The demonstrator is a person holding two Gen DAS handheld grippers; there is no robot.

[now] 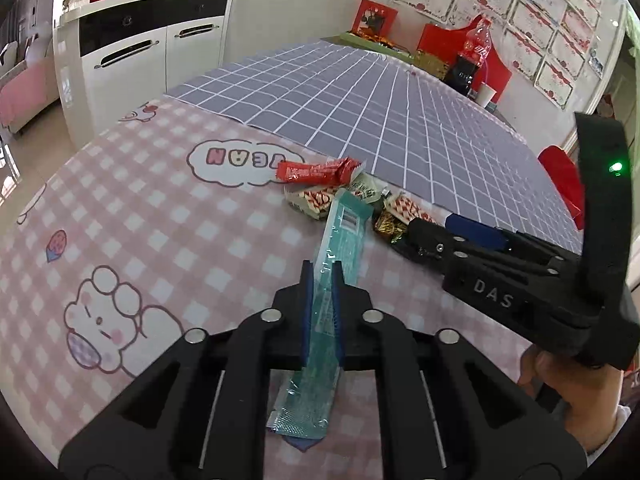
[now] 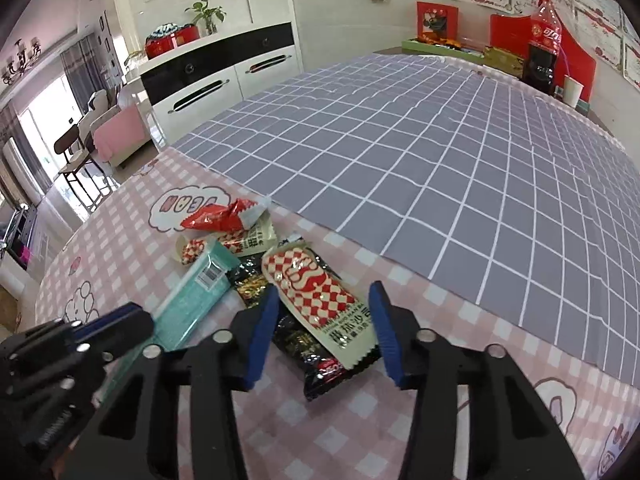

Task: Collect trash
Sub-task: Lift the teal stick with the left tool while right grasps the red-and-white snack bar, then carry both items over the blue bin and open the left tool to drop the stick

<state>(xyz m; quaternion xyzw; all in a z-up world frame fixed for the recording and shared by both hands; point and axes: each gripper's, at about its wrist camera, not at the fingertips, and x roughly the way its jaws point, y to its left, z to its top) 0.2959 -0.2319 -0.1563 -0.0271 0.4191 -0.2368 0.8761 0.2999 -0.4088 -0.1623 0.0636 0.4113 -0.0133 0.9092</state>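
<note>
Between the blue pads of the right tool (image 2: 324,330) lies the red-and-cream checkered snack wrapper (image 2: 316,300), and that is the relation to watch: its long axis runs almost straight out along the fingers, near end at the pads, far end pointing away toward the pile. The jaws stand partly open, straddling it, and neither pad looks to be pressing yet. Under the wrapper sits a black glossy foil packet (image 2: 320,368), its near corner poking out below, so a closing pinch could well take both.

Just to the left, the left tool (image 1: 322,280) is narrowed onto a long teal plastic wrapper (image 1: 340,236), pads squeezing its middle, the strip running ahead along the fingers and drooping behind them.

Further out beyond both tools, a crumpled red foil wrapper (image 2: 218,218) and a cream-and-red flat packet (image 2: 244,240) are heaped together. All of it rests on the tabletop's pink checked cartoon-print cloth (image 2: 400,420), with a grey grid-patterned cloth (image 2: 440,160) beyond, then a white cabinet (image 2: 224,80) and a red-labelled cola bottle (image 2: 546,32) at the back.
</note>
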